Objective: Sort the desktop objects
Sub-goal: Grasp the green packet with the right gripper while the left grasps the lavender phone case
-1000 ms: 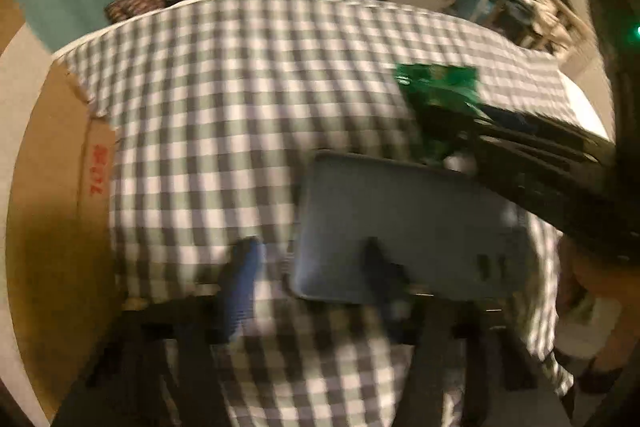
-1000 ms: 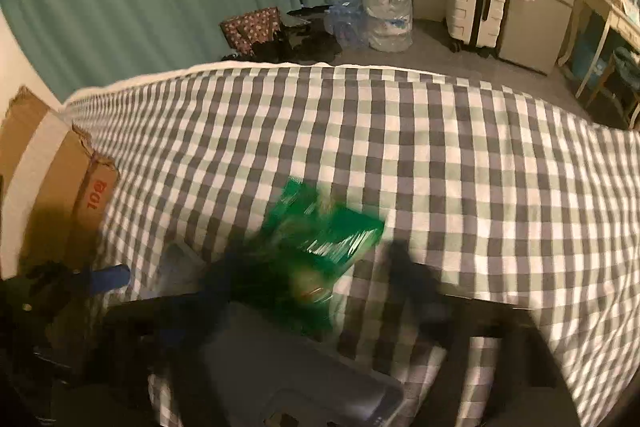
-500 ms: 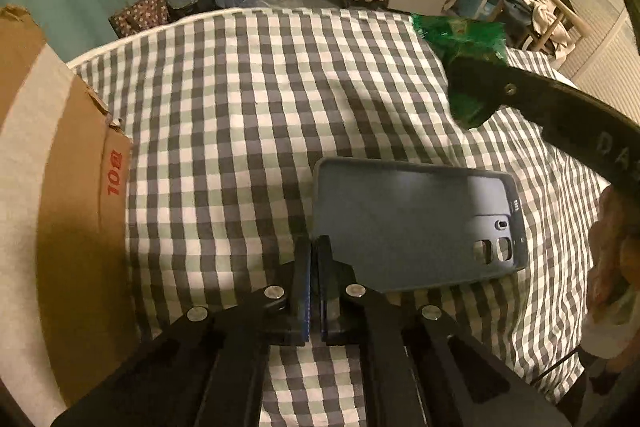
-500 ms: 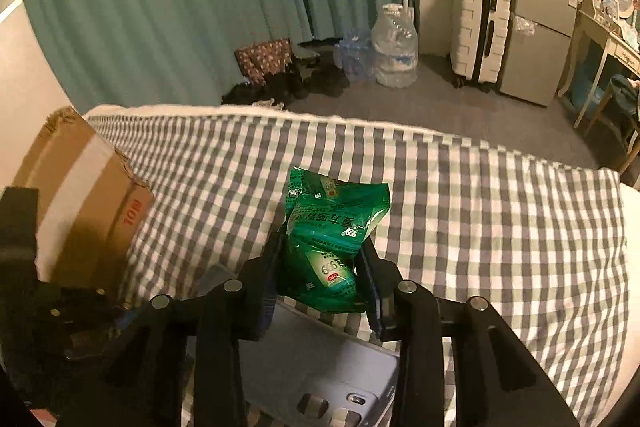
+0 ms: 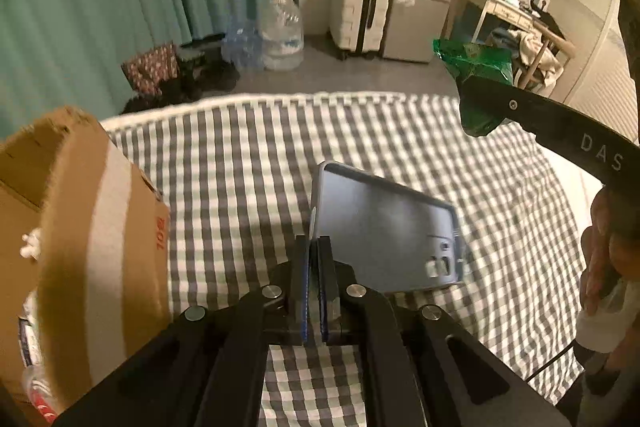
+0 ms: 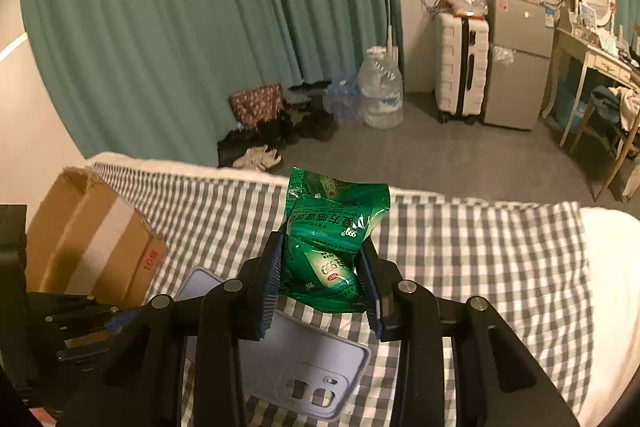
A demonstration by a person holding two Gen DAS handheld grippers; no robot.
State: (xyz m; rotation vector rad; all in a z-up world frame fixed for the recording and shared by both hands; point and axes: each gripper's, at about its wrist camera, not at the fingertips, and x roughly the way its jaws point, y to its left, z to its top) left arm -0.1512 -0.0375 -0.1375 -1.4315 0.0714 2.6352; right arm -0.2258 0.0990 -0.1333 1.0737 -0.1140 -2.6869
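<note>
Cardboard box (image 5: 80, 227) is sitting left of both grippers. Left gripper (image 5: 314, 251), nearer it, is pinching the phone case (image 5: 384, 227) by one edge, its length trailing right; right gripper (image 6: 320, 267) is clasping the green packet (image 6: 332, 227), farther off.

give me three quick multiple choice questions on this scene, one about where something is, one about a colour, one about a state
1. Where is the cardboard box?
A. at the left of the checked cloth
B. on the floor by the suitcase
C. under the phone case

2. What colour is the packet?
A. red
B. green
C. yellow

3. How is the phone case held?
A. lying flat, untouched
B. pinched by one edge in the left gripper
C. clamped in the right gripper

Key: 1 A, it stands at the cloth's left. 2 B, green wrapper. 3 B, shut pads clamp its edge.
</note>
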